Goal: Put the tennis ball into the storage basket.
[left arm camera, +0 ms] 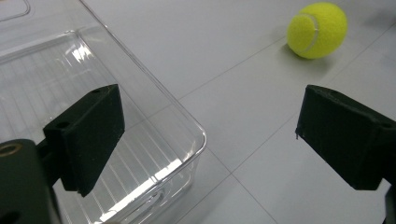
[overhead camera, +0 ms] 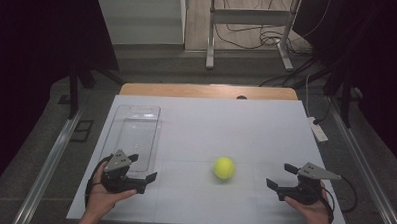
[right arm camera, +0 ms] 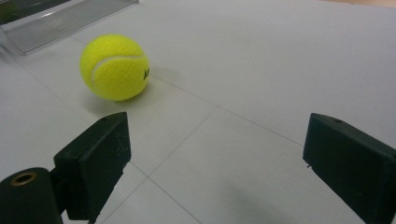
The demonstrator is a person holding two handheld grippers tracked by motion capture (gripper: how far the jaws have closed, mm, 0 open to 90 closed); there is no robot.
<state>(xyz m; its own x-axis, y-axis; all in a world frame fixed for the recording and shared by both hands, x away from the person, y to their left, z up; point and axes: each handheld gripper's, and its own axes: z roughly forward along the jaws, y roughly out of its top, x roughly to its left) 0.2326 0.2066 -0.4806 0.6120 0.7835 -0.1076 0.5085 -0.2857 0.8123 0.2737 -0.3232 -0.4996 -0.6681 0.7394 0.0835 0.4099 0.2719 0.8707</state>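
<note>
Yellow felt tennis ball (overhead camera: 224,168) rests on the white counter (overhead camera: 211,122), between the two tools and well apart from each. The clear rectangular plastic tray (overhead camera: 133,134) at the counter's left holds nothing, its long side running away from the person. The left tool (overhead camera: 142,170), jaws spread wide, sits at the tray's near corner, one jaw over the tray, held in the left hand (overhead camera: 103,193). The right tool (overhead camera: 279,177), jaws likewise apart, angles toward the ball from the right hand (overhead camera: 313,208).
</note>
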